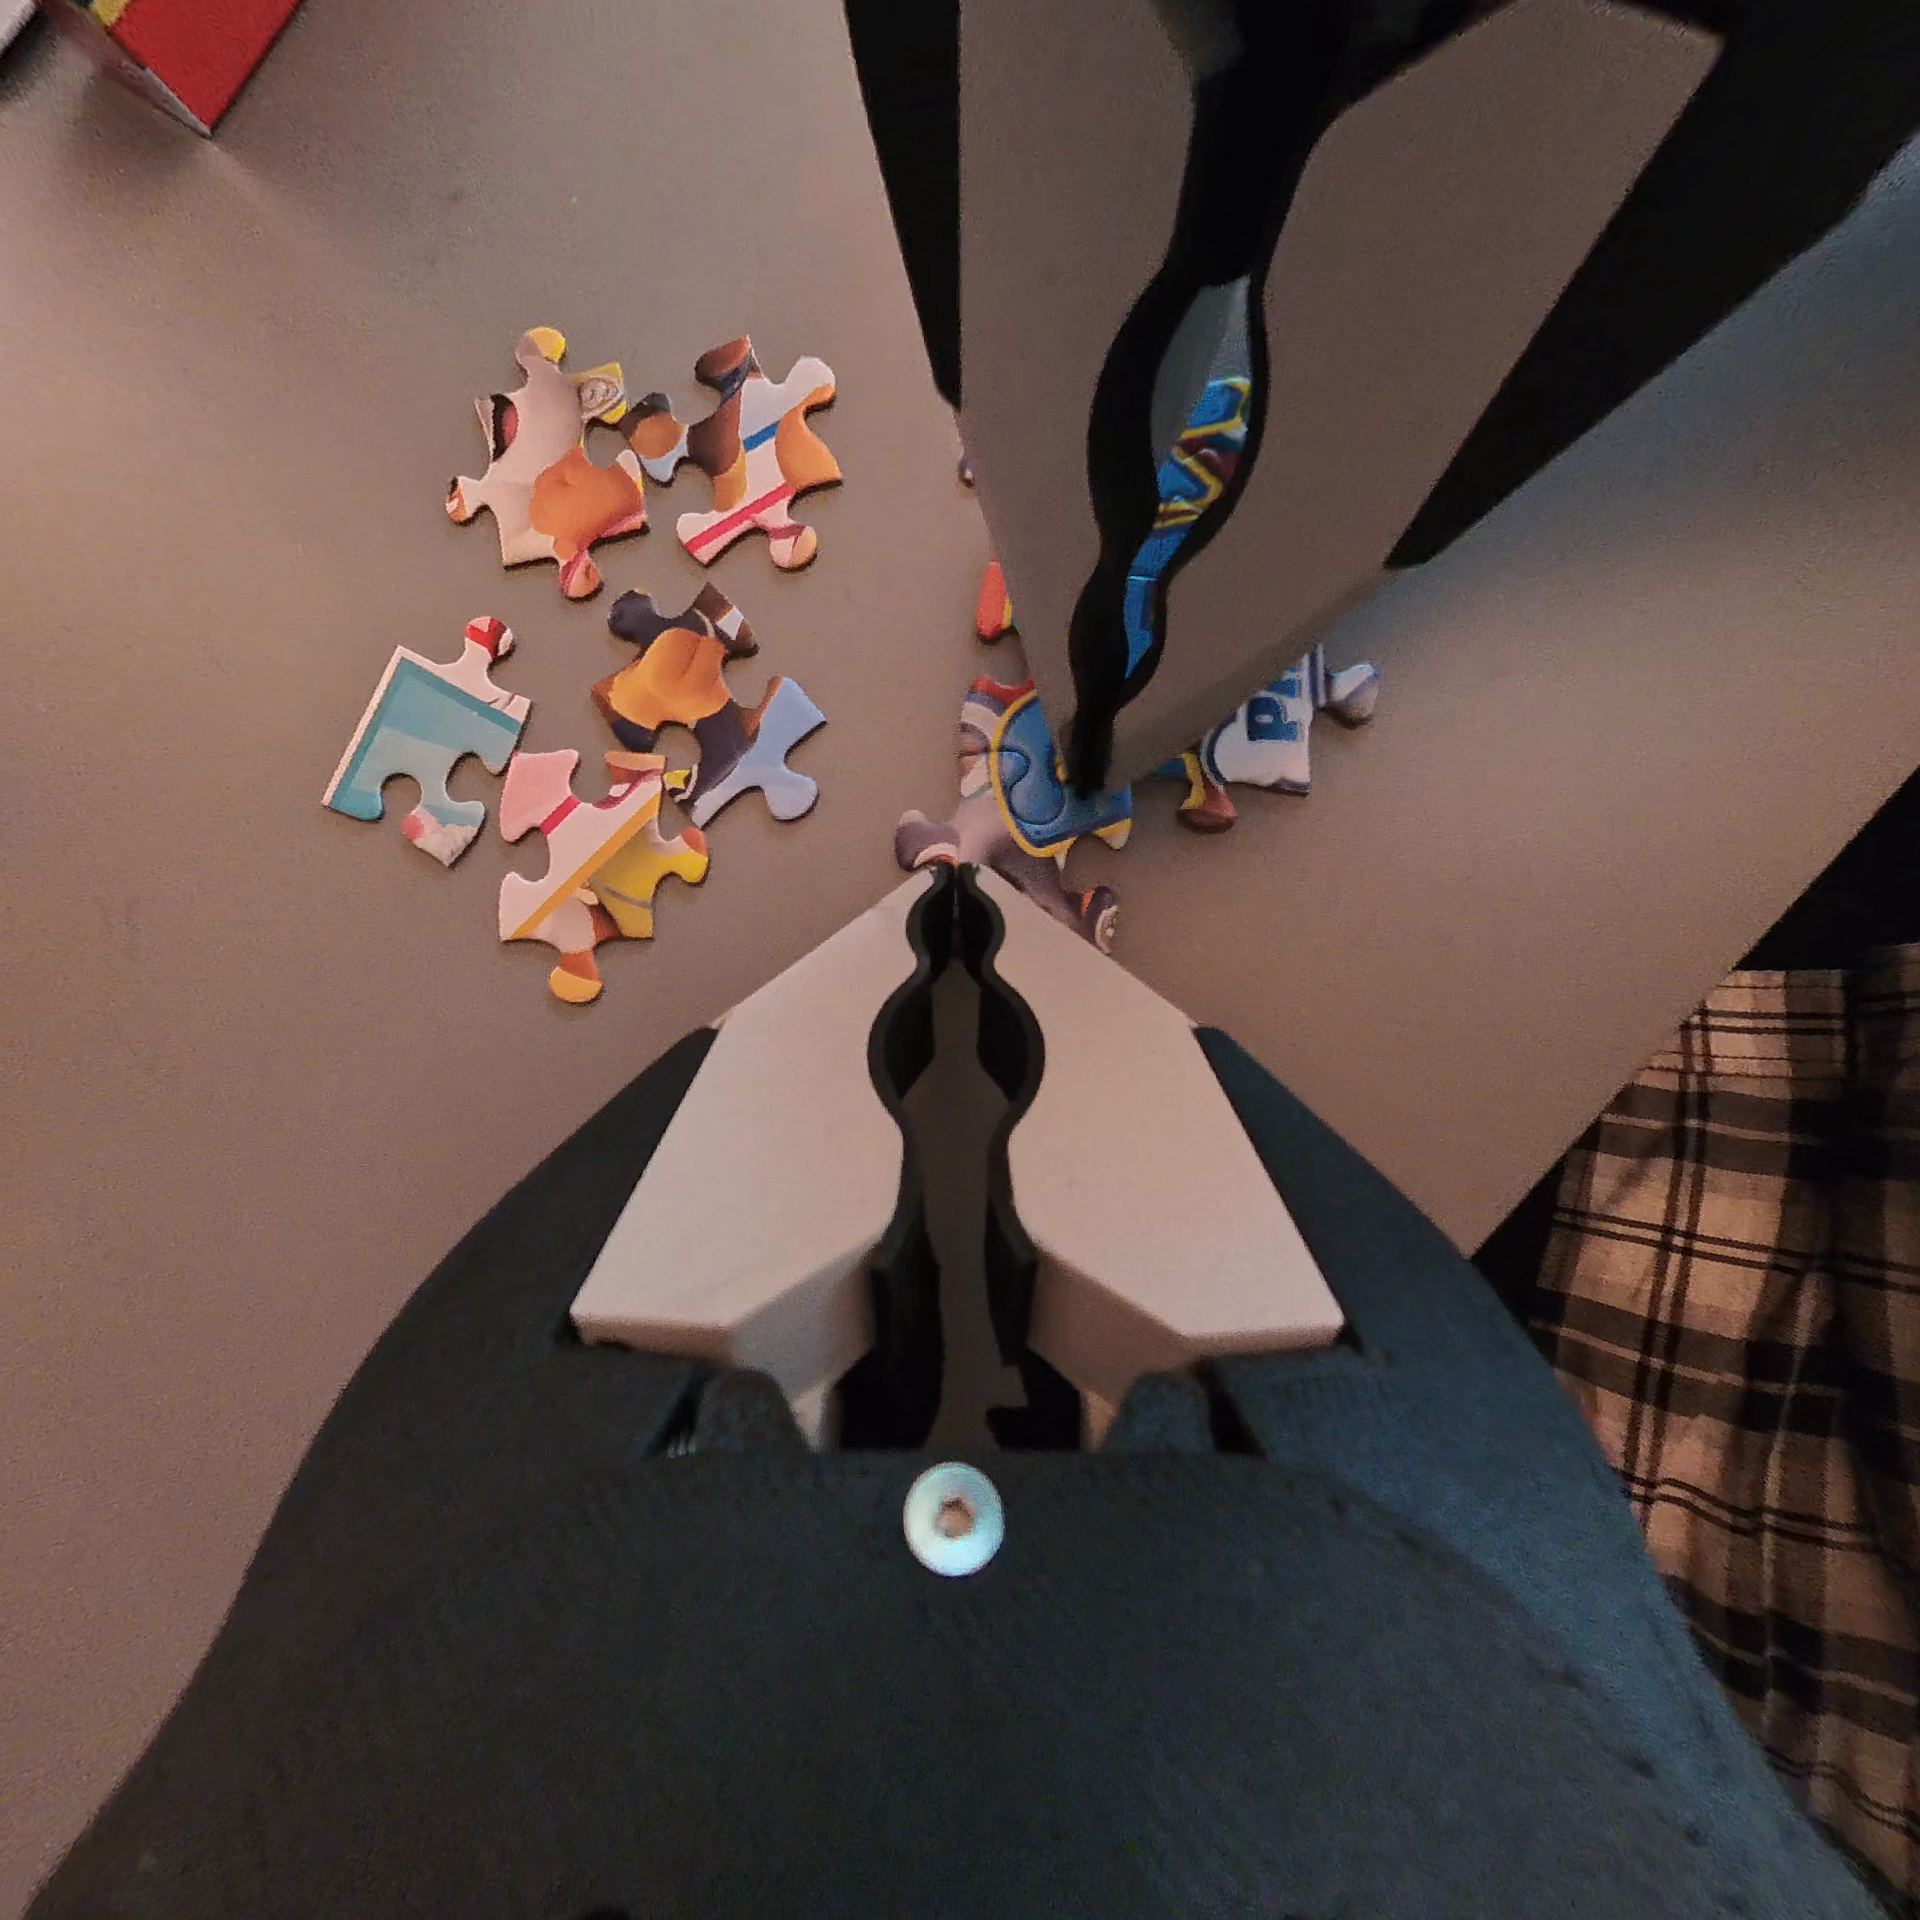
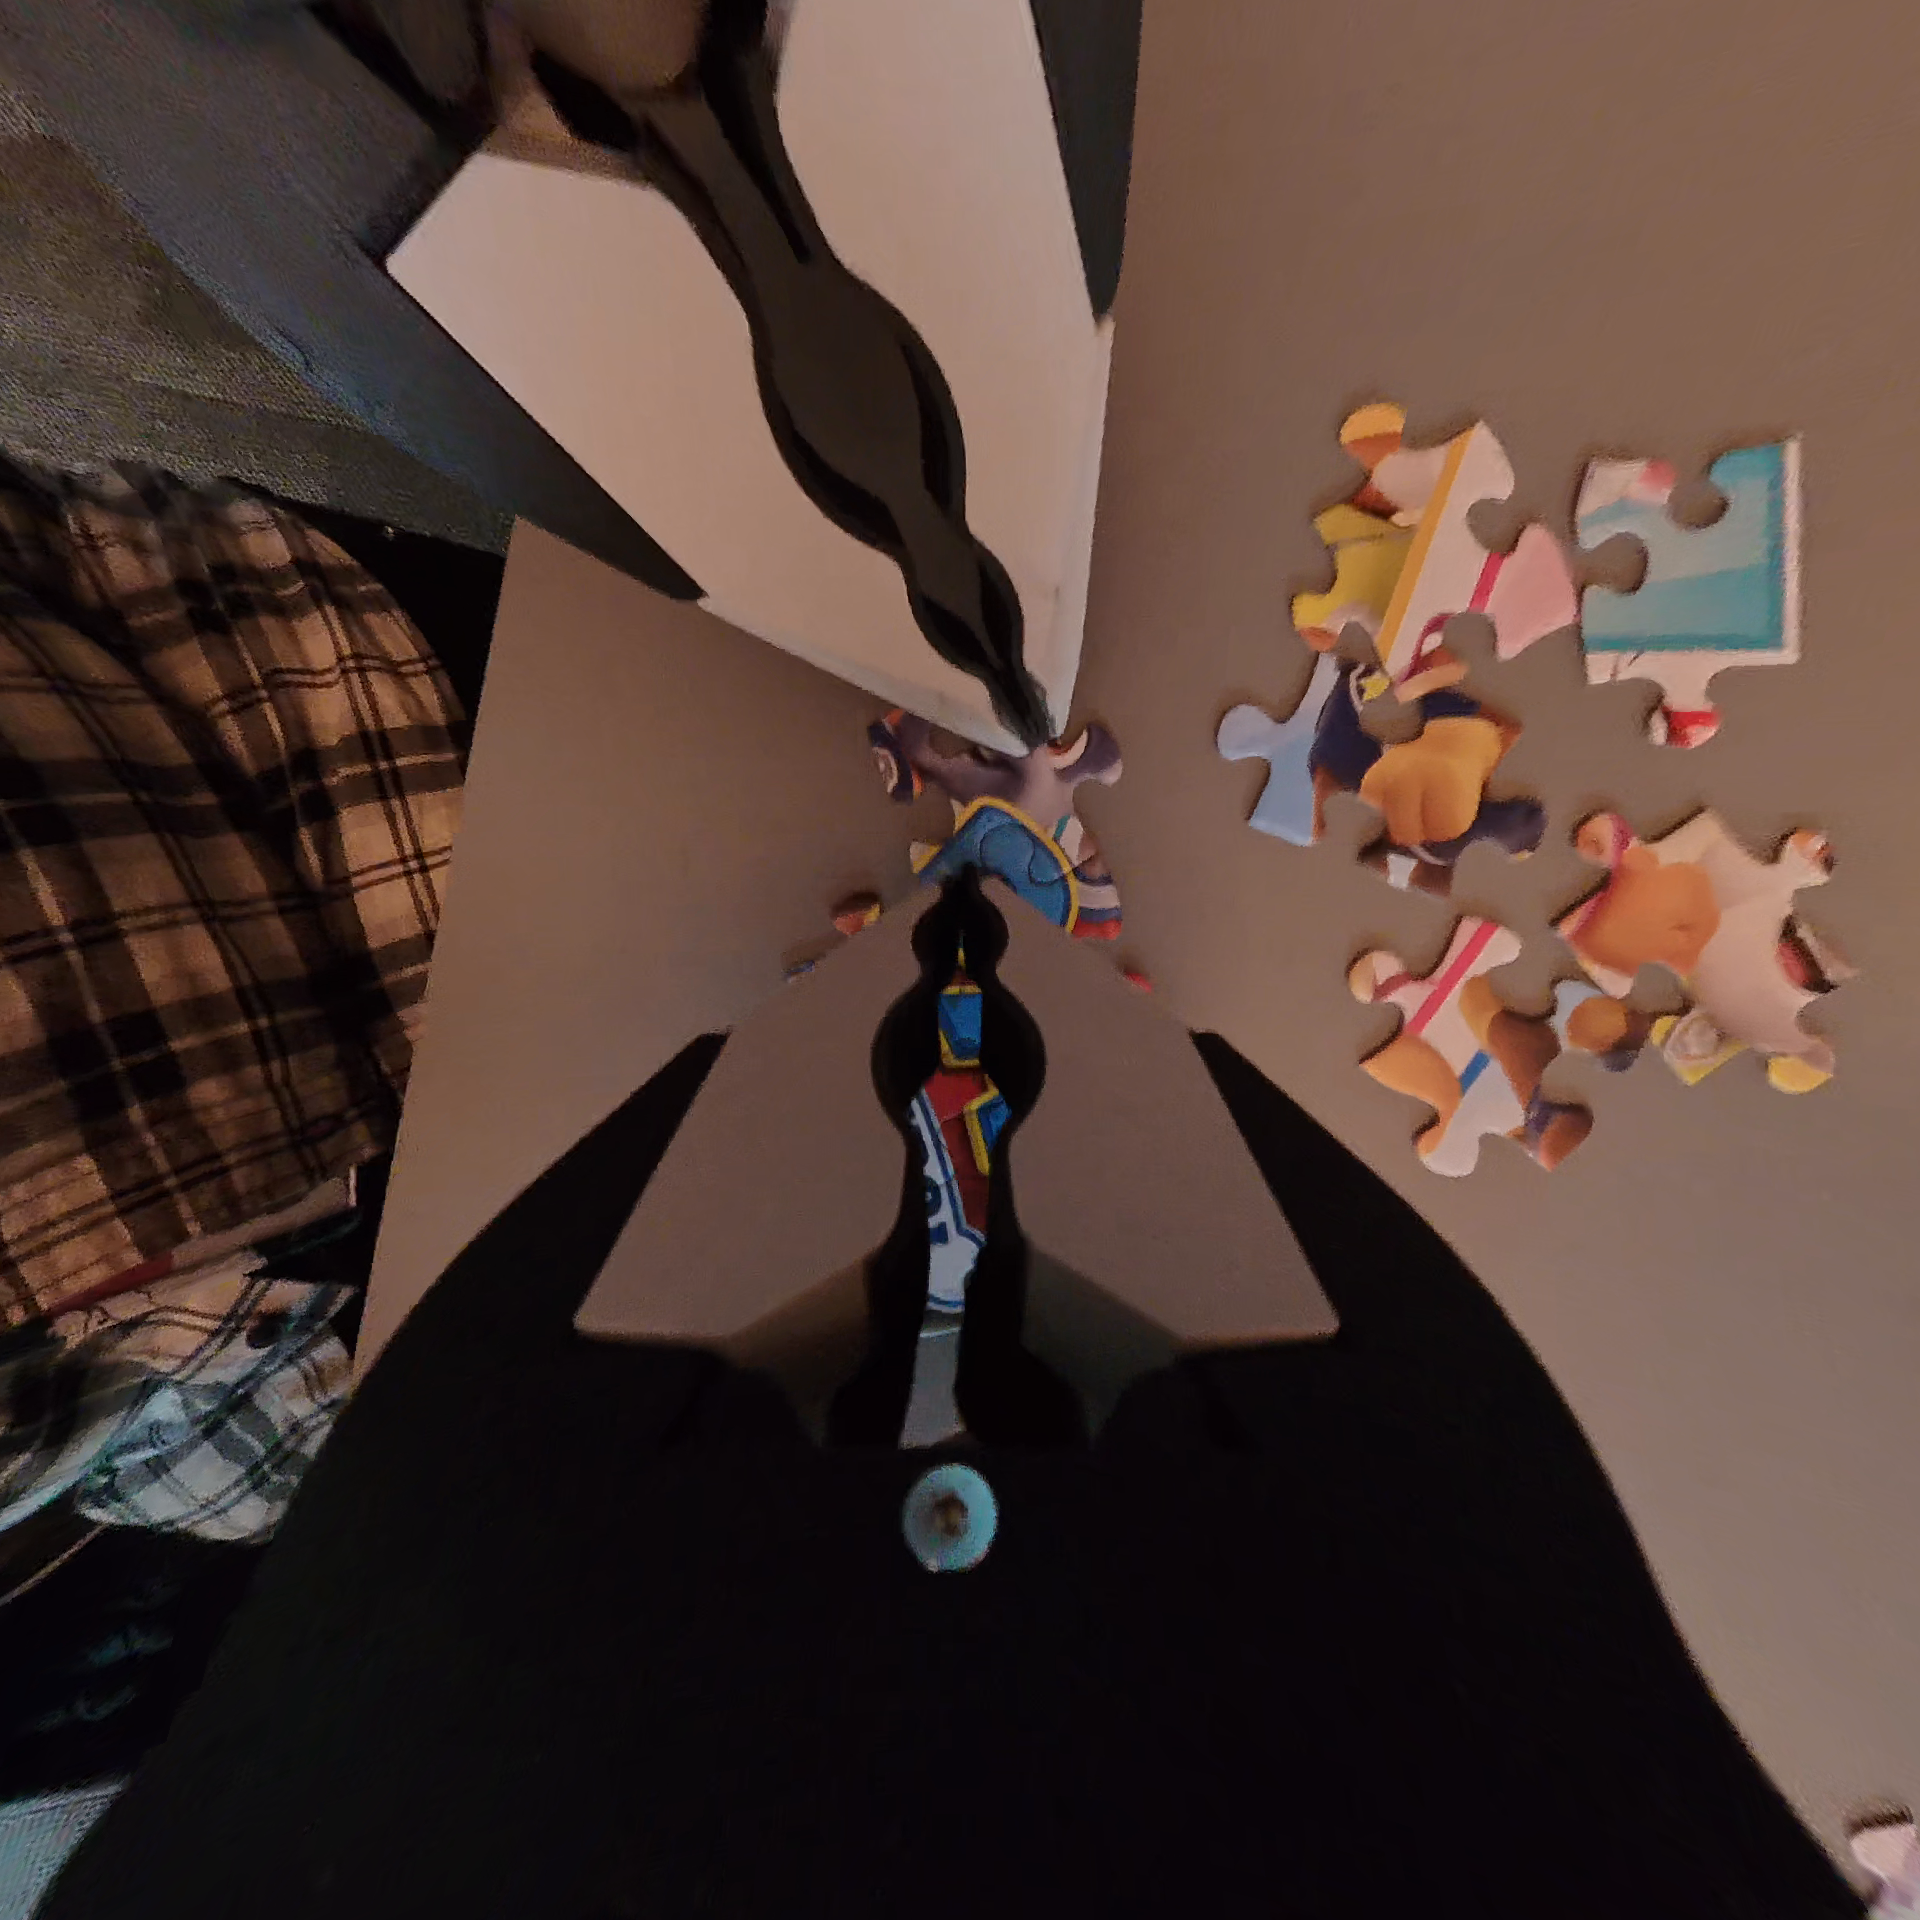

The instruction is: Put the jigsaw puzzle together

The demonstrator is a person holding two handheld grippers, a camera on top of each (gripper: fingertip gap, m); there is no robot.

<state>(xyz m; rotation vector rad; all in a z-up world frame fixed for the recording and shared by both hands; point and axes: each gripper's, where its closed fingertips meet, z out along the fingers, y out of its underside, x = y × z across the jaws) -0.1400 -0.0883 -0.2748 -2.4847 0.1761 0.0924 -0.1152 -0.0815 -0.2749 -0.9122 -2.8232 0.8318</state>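
Left gripper fingers closed together, empty, tips at joined puzzle cluster, right gripper narrow, tips pressing the cluster, loose pieces at nine o'clock on grey table

Matt table; glossy cardboard pieces (printed).

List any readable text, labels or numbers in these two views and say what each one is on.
White-and-blue puzzle piece: blue lettering, partly hidden behind the right gripper; not transcribed here.
Blue pieces between the right gripper's fingers: artwork, no whole word legible.
Red box: nothing readable.
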